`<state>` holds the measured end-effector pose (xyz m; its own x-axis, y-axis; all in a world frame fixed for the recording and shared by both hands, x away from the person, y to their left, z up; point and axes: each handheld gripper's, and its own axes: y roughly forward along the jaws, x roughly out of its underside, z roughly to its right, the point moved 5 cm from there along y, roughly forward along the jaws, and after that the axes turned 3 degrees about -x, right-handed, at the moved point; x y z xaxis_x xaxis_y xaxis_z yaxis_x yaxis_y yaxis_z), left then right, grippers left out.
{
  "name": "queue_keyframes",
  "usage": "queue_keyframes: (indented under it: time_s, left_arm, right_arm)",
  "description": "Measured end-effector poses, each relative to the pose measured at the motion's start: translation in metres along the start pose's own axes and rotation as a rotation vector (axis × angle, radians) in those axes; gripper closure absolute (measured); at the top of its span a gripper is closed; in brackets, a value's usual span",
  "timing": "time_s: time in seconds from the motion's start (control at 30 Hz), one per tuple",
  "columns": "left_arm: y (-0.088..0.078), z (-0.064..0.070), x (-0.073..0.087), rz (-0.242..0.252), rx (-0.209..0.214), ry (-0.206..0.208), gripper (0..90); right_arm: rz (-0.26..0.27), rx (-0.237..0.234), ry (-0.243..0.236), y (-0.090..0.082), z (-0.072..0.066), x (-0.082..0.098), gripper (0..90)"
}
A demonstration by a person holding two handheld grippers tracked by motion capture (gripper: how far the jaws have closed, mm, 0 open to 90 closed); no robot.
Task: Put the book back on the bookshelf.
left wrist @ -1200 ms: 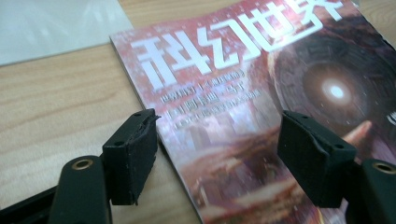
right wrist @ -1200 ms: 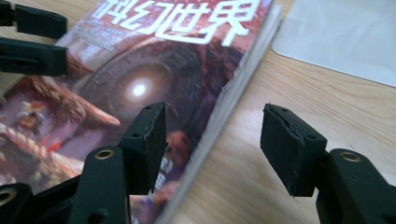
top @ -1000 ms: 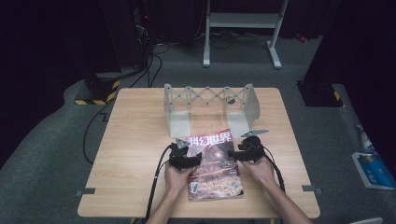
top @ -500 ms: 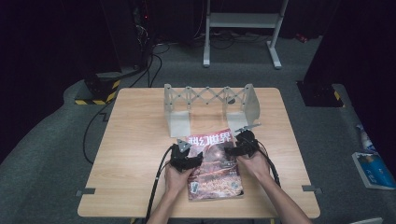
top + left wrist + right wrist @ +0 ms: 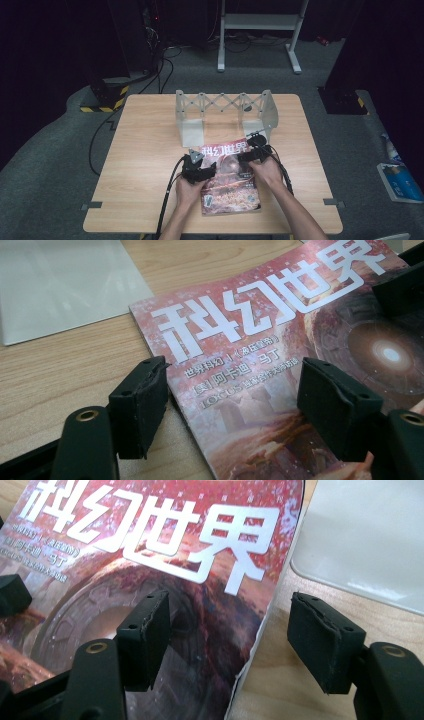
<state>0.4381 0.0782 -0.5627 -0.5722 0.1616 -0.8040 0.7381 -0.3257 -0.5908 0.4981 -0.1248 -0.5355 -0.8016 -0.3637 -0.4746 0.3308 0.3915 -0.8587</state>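
Note:
A magazine (image 5: 231, 186) with a red cover and large white characters lies flat on the wooden table (image 5: 145, 150), in front of me. My left gripper (image 5: 206, 172) sits at its left edge; its jaws (image 5: 237, 405) straddle that edge, open and just closed a little, with the pads off the cover (image 5: 260, 340). My right gripper (image 5: 251, 152) is at the upper right edge. Its jaws (image 5: 235, 637) have just been opening: one pad (image 5: 145, 630) hangs over the cover (image 5: 165, 535), the other (image 5: 325, 640) over bare wood. Neither gripper holds anything.
A white expanding rack (image 5: 225, 106) with two end plates stands just behind the magazine; its flat base plates (image 5: 60, 285) (image 5: 370, 540) lie close to the magazine's top corners. Cables trail off the table's front edge. A book lies on the floor (image 5: 400, 182) at the right.
My right gripper has slid left, from beside the magazine onto its right edge. The left gripper and the magazine have stayed put.

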Motion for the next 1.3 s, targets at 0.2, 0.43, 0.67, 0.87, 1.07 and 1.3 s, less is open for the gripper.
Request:
queue_keyframes:
  time_s: [0.2,0.43,0.67,0.87,1.07,1.3]
  left_arm:
    - [0.0,0.0,0.0,0.001,0.0,0.003,28.4]
    - [0.0,-0.001,0.0,0.001,0.005,0.012,28.3]
    - [0.0,-0.001,0.0,0.001,0.006,0.011,28.5]
    - [-0.001,-0.001,0.001,0.001,0.01,0.014,29.0]
    - [-0.001,-0.001,0.001,0.001,0.01,0.014,29.1]
    - [-0.001,-0.001,0.0,0.002,0.007,0.018,29.1]
  right_arm:
    - [-0.018,-0.017,0.008,0.005,-0.004,-0.001,33.4]
    - [-0.023,-0.012,0.003,0.006,-0.005,-0.002,32.5]
    - [-0.032,-0.011,-0.001,0.006,-0.005,-0.002,32.7]
    - [-0.038,-0.013,-0.01,0.004,-0.006,-0.001,37.0]
    - [-0.026,-0.015,-0.03,0.0,-0.006,-0.002,41.7]
    - [-0.018,-0.057,-0.026,-0.004,-0.006,-0.001,45.1]
